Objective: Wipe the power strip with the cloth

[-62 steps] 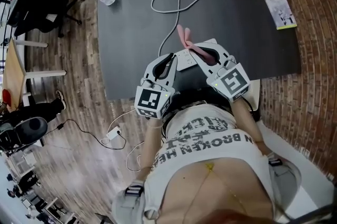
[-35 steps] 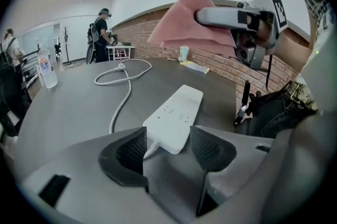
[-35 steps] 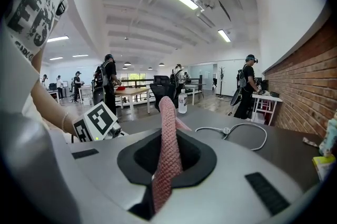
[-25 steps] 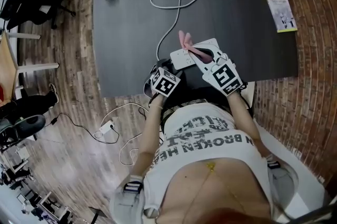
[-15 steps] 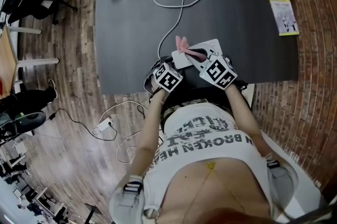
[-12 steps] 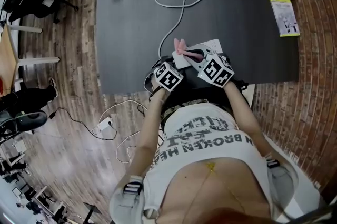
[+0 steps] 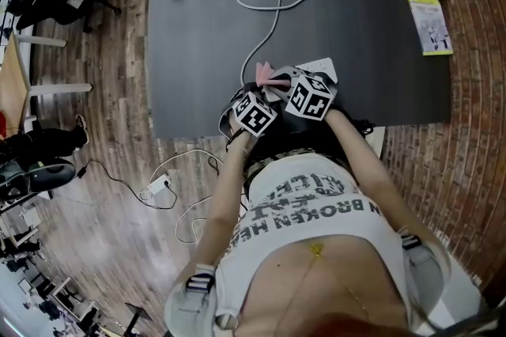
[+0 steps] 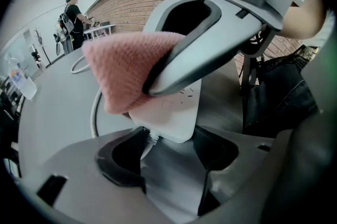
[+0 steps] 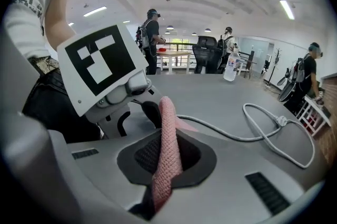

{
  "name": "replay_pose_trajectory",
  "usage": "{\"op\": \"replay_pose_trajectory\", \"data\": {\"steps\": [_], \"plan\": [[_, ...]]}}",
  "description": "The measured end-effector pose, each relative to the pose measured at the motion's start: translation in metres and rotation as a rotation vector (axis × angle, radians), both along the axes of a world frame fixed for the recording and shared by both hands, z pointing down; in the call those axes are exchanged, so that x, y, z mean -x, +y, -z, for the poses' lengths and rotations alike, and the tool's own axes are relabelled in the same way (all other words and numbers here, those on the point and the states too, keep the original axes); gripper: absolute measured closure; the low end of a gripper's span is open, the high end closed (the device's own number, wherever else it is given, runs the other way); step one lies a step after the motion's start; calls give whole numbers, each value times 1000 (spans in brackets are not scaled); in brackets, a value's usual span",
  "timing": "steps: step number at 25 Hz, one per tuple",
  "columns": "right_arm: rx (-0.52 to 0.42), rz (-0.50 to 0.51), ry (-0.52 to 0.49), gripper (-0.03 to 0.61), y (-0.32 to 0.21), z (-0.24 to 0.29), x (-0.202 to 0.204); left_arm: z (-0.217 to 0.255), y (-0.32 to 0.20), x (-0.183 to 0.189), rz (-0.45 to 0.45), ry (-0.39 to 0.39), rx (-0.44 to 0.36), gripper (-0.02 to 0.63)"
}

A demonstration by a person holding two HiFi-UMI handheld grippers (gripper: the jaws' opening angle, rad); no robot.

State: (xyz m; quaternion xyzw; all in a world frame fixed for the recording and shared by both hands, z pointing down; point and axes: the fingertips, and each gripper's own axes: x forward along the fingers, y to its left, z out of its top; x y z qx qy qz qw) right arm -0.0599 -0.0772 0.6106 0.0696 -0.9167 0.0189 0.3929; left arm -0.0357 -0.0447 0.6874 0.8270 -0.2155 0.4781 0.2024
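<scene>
Right gripper [image 9: 166, 146] has slid from the 3 o'clock side of the power strip [image 8: 171, 115] across it toward 9 o'clock, dragging the cloth [image 8: 121, 70] along. Left gripper [image 8: 168, 139] has tucked in at the strip's near end.

Current state:
- Right jaws are clamped on the cloth. A thin fold runs up between them, and the free end flares out over the strip toward 10 o'clock.
- Left jaws are closed in on the strip's cord end. Both pads look to be touching it, so I read that as a hold.
- The strip sits at 6 o'clock on the table [image 7: 198, 27], by the near edge. Its cord [image 7: 273, 19] runs off toward 12 o'clock.

Risks, as I judge them:
- The right jaw tip is on the strip with cloth only partly under it, so I could end up scraping plastic instead of wiping.
- The strip is held at one end only, so side load from the wipe could pivot it out of the left jaws.
- The cloth fold is narrow, so a snag could pull it out.
</scene>
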Motion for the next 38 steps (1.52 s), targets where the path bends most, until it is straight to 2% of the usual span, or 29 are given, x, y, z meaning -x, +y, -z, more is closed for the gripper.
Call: {"op": "replay_pose_trajectory", "data": {"steps": [10, 15, 28, 38], "plan": [[41, 50, 102, 561, 9, -32, 13, -1, 1, 0, 2, -3, 1, 341], [72, 6, 74, 561, 7, -31, 15, 0, 1, 2, 3, -5, -2, 341], [43, -14, 94, 561, 6, -32, 11, 0, 1, 1, 4, -6, -1, 339], [44, -64, 97, 561, -2, -31, -10, 1, 0, 1, 4, -8, -1, 339]]}}
